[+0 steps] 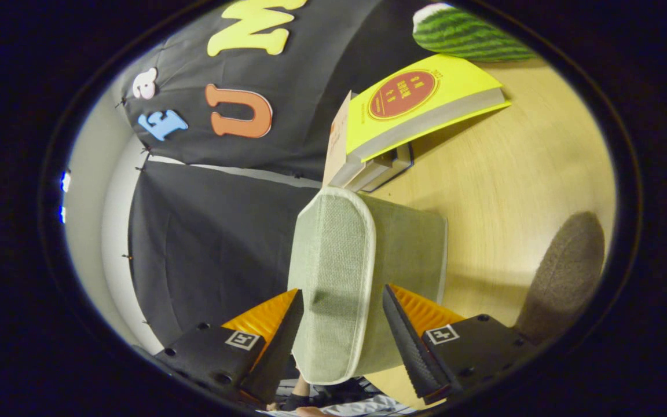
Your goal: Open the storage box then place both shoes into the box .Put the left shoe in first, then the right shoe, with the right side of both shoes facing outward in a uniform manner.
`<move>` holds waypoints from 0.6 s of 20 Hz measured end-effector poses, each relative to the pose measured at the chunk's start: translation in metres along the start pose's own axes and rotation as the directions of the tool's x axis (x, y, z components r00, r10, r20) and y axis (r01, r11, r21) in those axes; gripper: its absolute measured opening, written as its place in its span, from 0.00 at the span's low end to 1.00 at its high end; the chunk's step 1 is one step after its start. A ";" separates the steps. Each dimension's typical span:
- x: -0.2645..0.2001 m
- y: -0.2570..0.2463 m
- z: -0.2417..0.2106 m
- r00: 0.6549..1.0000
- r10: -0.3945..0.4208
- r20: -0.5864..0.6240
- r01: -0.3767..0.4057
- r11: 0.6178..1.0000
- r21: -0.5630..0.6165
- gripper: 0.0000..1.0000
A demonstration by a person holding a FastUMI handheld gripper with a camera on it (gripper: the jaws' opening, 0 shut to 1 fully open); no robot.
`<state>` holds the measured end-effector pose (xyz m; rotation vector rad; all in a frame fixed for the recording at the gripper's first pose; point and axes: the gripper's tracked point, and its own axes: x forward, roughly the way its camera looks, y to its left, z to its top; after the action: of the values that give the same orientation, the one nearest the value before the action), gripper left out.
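Gripper rolled hard over, fingers set wide either side of the green box, whose lid faces the camera; neither finger clearly presses it, so I judge it straddled, not gripped. The box stands on the table just before a stack of books, a brown shoe well off to one side of it. Step in hand looks like opening: get a finger under the lid's pale rim and swing it clear, slow enough that the light fabric box doesn't slide or tip toward the books.
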<state>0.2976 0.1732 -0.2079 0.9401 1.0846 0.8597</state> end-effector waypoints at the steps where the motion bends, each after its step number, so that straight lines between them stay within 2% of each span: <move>1: 0.002 0.003 -0.003 0.999 0.026 -0.019 -0.026 1.000 0.016 0.87; 2: 0.004 0.003 -0.007 0.999 0.038 -0.034 -0.037 0.999 0.028 0.85; 4: 0.005 0.004 -0.006 0.998 0.049 -0.029 -0.048 0.997 0.053 0.71; 6: 0.001 0.004 -0.006 0.998 0.046 -0.031 -0.045 0.998 0.037 0.66; 7: -0.002 0.002 -0.004 0.999 0.033 -0.024 -0.032 0.999 0.025 0.60; 10: -0.011 0.008 -0.002 1.000 0.016 -0.007 -0.016 1.000 0.019 0.27; 12: -0.015 0.014 -0.003 1.000 0.002 -0.002 -0.003 1.000 -0.015 0.19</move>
<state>0.2896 0.1649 -0.1908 0.9290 1.0773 0.8695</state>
